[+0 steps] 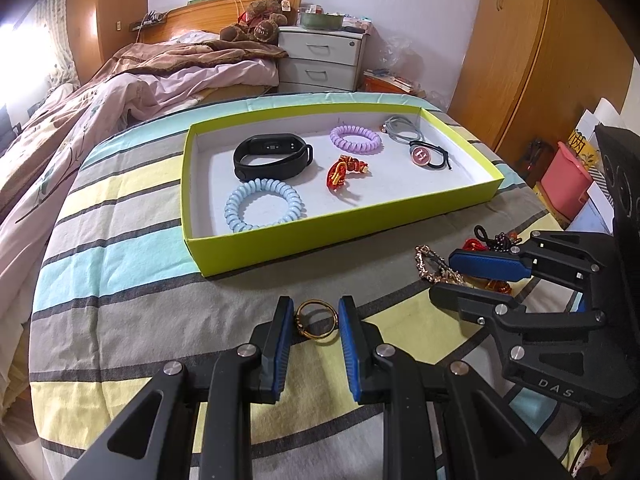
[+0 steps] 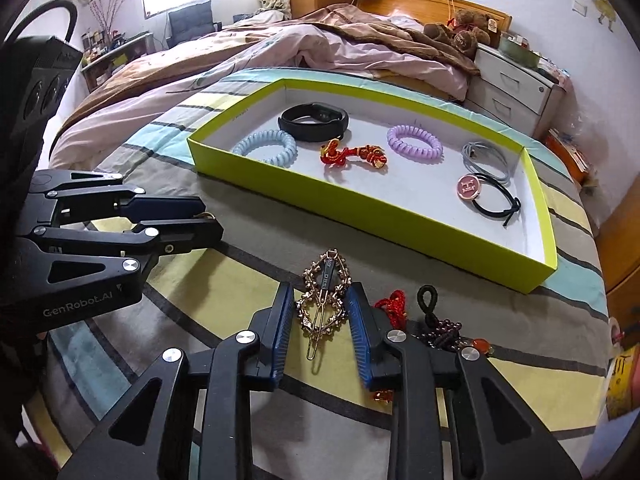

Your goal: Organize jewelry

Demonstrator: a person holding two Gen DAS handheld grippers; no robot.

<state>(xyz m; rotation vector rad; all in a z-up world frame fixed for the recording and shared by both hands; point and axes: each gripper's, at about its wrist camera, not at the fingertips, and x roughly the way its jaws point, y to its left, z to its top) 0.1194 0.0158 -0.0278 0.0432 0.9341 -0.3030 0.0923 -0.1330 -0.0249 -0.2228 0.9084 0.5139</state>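
Note:
A gold ring (image 1: 316, 322) lies on the striped cloth between the fingers of my left gripper (image 1: 316, 308), which is open around it with small gaps on both sides. My right gripper (image 2: 320, 300) is open around a gold beaded hair clip (image 2: 323, 296), not touching it. That clip also shows in the left wrist view (image 1: 434, 268). A yellow-green tray (image 1: 280, 246) holds a black fitness band (image 1: 272, 156), a blue coil tie (image 1: 262, 206), a purple coil tie (image 1: 355, 139), a red ornament (image 1: 344, 172), a grey hair tie (image 1: 402, 128) and a black tie with a pink button (image 1: 422, 155).
A red cord (image 2: 394, 306) and a dark beaded charm (image 2: 438, 328) lie just right of my right gripper. The table sits next to an unmade bed (image 1: 120, 88). White drawers (image 1: 322, 62) and wooden wardrobes (image 1: 532, 60) stand behind. A pink bin (image 1: 566, 184) stands at the right.

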